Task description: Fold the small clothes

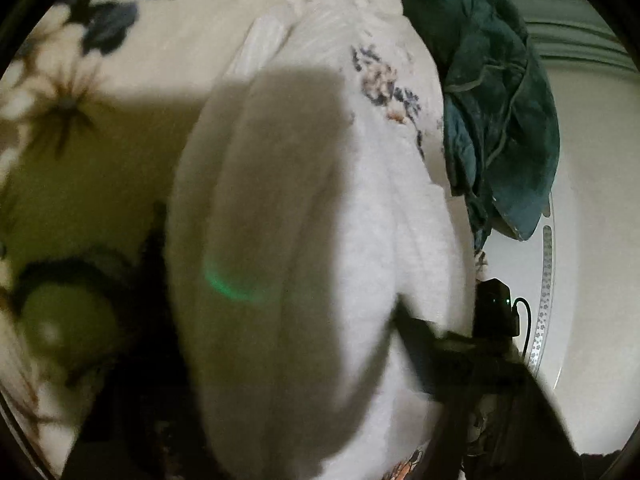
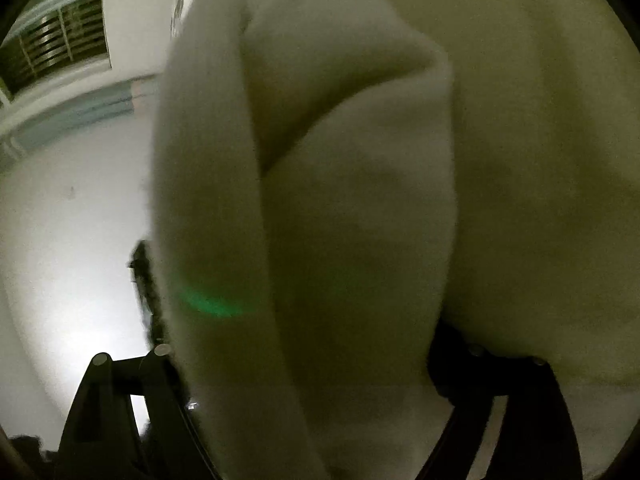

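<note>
White garment (image 1: 304, 216) | draped close before both cams, over floral bedspread (image 1: 132, 52) | green cloth (image 1: 496, 92) beside | L tongs (image 1: 280, 360): state unclear, blurred | R tongs (image 2: 320, 360): apart, fabric between.

Dim, motion-blurred fisheye views with heavy shadow, green lens glare and dark rims.

- A cream bedspread (image 1: 208, 40) with dark leaf and flower prints covers the bed.
- A plain white wall (image 2: 72, 220) catches bright light low down.
- A barred window (image 2: 56, 44) sits high up.
</note>
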Motion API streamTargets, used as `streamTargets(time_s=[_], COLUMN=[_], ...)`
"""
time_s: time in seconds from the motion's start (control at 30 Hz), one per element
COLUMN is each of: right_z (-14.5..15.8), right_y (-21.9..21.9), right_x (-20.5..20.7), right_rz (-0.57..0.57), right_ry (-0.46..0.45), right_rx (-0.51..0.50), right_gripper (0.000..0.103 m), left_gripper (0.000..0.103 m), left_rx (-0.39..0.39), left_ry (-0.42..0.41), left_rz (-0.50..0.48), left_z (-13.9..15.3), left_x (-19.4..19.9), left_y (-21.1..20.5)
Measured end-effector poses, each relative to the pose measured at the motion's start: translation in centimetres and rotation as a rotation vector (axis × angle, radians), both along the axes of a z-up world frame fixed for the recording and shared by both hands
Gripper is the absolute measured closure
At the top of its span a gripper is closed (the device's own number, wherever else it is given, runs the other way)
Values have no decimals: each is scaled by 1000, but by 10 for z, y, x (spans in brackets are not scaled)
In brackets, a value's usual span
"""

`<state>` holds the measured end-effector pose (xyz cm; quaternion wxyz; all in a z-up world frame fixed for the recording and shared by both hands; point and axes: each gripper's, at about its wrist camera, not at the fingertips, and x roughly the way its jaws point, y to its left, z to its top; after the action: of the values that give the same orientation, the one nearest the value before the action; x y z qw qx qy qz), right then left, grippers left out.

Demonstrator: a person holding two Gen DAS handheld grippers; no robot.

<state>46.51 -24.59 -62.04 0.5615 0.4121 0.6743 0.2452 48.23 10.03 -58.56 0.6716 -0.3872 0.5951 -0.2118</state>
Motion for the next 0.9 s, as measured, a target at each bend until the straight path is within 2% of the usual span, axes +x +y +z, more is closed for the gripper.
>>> streamTargets(time_s=[0.03, 0.07, 0.13, 0.27, 0.37, 0.43, 0.53, 0.6, 0.67, 0.77, 0.87, 0.9], right_z=[2, 5, 15, 49, 80, 99, 131, 140, 144, 133, 108, 98], right_y=[3, 5, 8, 23, 36, 44, 64, 78, 96, 120, 138, 138], right_x=[0, 1, 3, 15, 38, 57, 109, 143, 183, 236, 276, 284], right_rz=[7, 7, 7, 22, 20, 18, 20, 18, 16, 10, 12, 20], right_ry=[-5, -12, -28, -88, -148, -182, -261, -294, -332, -349, -337, -325], right_rx=[-19, -33, -54, -119, -116, -101, -98, -101, -110, -129, -182, -202], right_gripper=[41, 48, 53, 57, 57, 57, 57, 57, 57, 57, 57, 57], left_gripper=[66, 71, 73, 74, 74, 74, 74, 73, 73, 71, 68, 67], left_rx=[1, -4, -5, 6, -4, -9, 19, 49, 83, 135, 194, 216], left_ry=[-16, -32, -62, -108, -154, -172, -207, -231, -242, -229, -164, -117], left_rz=[13, 24, 31, 27, 45, 64, 84, 97, 97, 88, 75, 67], left_z=[5, 10, 23, 52, 77, 93, 114, 123, 125, 108, 72, 55], left_x=[-1, -1, -1, 11, 28, 50, 95, 132, 166, 217, 254, 264], left_y=[2, 4, 6, 5, 19, 33, 50, 64, 72, 85, 95, 98])
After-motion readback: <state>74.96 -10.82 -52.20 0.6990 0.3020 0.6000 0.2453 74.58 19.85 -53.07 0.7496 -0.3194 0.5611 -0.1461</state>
